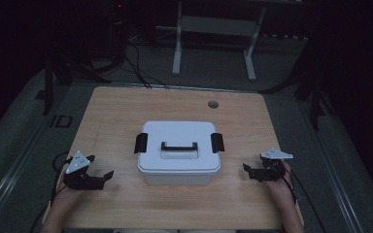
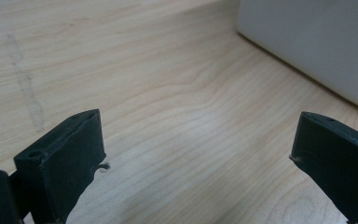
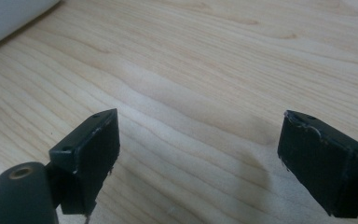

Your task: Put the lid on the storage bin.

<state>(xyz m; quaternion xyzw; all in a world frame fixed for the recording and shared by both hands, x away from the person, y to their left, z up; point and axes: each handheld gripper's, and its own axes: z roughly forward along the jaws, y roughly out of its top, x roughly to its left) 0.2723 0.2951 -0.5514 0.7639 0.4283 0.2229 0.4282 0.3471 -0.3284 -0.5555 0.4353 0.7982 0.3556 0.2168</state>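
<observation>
Storage box (image 1: 178, 151), white with a lid, sits at the middle of the wooden table (image 1: 116, 107) on my high view. Its lid carries a black carry handle (image 1: 179, 146) lying flat on top, and a black latch on each short side, the left latch (image 1: 141, 142) and the right latch (image 1: 216, 142), both folded down against the box. I can read no brand, label or writing on the box, the lid or the table; the surfaces I see are plain.

My left gripper (image 1: 101, 167) rests low over the table to the left of the box, near it but apart, with its jaws spread wide and nothing between them. In the left gripper view the jaws frame bare wood grain, and a white wall of the box (image 2: 317, 42) shows at the upper right.

My right gripper (image 1: 253, 162) rests on the other side, near the box's right end and not touching it, jaws likewise wide apart and holding nothing. In the right gripper view a corner of the box (image 3: 9, 16) shows at the upper left.

A round grommet hole (image 1: 213, 104) sits near the table's far edge.
</observation>
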